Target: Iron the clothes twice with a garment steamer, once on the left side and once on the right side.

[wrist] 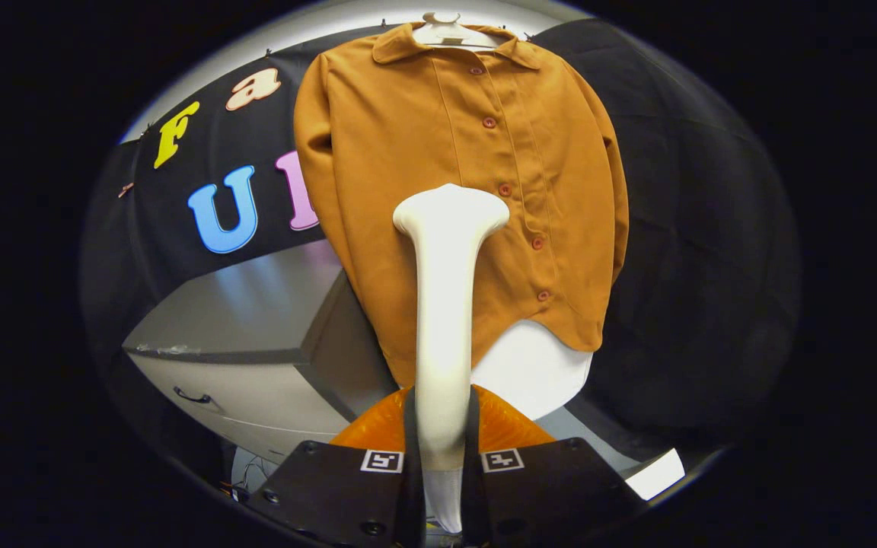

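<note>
Nearest to me, my gripper (442, 457) has both fingers closed tight against the handle of the white garment steamer (446, 304), one finger on each side with no gap showing. The handle rises straight out from between the fingers toward twelve o'clock and flares into a wide, flat head.

That steamer head sits in front of the lower middle of the orange button-up shirt (438, 152), just at nine o'clock of the button placket. Whether the head touches the cloth or hovers just off it, I cannot tell from here.

The shirt hangs from a white hanger (446, 30) at the top, collar spread, front facing me, a row of small reddish buttons (489, 122) running down its right half toward the hem. Both sleeves hang down along its sides. Below the hem, at about five o'clock from the steamer head, a white rounded surface (534, 365) shows from under the shirt.

At eight o'clock from the steamer, beyond the fingers, stands a white cabinet (256, 358) with a dark drawer handle (191, 396) on its front. Behind everything hangs the black cloth wall (682, 228) of the booth.
</note>
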The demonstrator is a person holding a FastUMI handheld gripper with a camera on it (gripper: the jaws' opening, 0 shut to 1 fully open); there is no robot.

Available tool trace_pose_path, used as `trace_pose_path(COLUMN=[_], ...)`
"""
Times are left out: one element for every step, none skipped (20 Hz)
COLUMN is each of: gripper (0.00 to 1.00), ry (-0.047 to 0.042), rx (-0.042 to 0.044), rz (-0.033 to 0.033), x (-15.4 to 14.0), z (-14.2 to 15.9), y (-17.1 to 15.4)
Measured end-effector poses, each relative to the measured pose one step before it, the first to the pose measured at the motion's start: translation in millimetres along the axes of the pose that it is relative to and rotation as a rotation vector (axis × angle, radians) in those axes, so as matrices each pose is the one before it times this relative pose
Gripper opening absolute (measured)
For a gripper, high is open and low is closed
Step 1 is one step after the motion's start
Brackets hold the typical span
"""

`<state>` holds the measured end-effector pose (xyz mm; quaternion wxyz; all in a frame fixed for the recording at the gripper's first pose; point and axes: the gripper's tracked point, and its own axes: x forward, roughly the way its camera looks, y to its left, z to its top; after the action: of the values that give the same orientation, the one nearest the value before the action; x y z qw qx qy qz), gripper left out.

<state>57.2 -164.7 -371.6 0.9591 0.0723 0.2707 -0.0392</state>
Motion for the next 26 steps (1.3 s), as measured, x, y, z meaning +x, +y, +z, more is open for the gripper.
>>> trace_pose_path(gripper=[0.22, 0.22, 0.22, 0.22, 0.22, 0.22, 0.22, 0.22, 0.22, 0.22, 0.22, 0.22, 0.22, 0.22, 0.22, 0.22, 0.22, 0.22, 0.22, 0.22, 0.22, 0.22, 0.22, 0.22, 0.22, 0.22], ry=[0.02048, 0.01807, 0.01955, 0.01494, 0.00697, 0.00283, -0.0037, -0.00576, -0.01308, -0.01669, -0.02235, -0.026, -0.03025, -0.03307, -0.03699, -0.04239, -0.03697, -0.04168, -0.04142, -0.0398, -0.03769, -0.03564, -0.0309, -0.02799, -0.02549, -0.02111], rx=[0.0032, 0.00386, 0.00225, 0.00451, 0.00915, 0.01234, 0.00689, -0.0011, -0.00326, 0.00039, 0.00437, 0.00349, -0.00069, -0.00333, -0.00261, -0.00169, -0.00106, -0.00198, -0.00075, -0.00388, -0.00477, -0.00318, -0.00302, -0.00064, -0.00368, -0.00075], rz=[-0.00329, -0.0043, -0.00488, -0.00334, 0.00294, 0.00678, 0.00728, 0.003, 0.00275, 0.00403, 0.00618, 0.00322, 0.00014, -0.00091, -0.00091, -0.00018, -0.00016, 0.00034, 0.00056, 0.00012, 0.00099, 0.00118, 0.00309, 0.0023, 0.00125, 0.00197], x=[-1.82, -1.03, -1.14, -2.3, -4.53, -5.48, -6.27, -7.38, -9.19, -8.18, -8.53, -8.03, -7.83, -6.3, -7.55, -6.37, -5.12, -4.23, -2.19, -2.0, -2.34, 0.08, 1.47, 1.23, 1.48, 2.49], z=[-10.76, -9.49, -9.14, -8.31, -4.74, -4.78, -1.44, -0.07, 2.42, 5.24, 9.06, 12.4, 14.47, 16.79, 16.85, 22.49, 18.18, 22.29, 20.99, 22.28, 17.81, 20.26, 16.81, 15.99, 12.99, 13.61], y=[-1.22, -2.09, -2.59, -3.1, -0.83, -0.34, -0.37, -0.31, -0.56, -1.15, 0.0, 0.04, -0.33, -1.01, -0.51, -0.43, -1.27, -0.24, -0.47, -0.88, -1.65, -0.49, -0.36, -1.14, -1.81, -1.22])
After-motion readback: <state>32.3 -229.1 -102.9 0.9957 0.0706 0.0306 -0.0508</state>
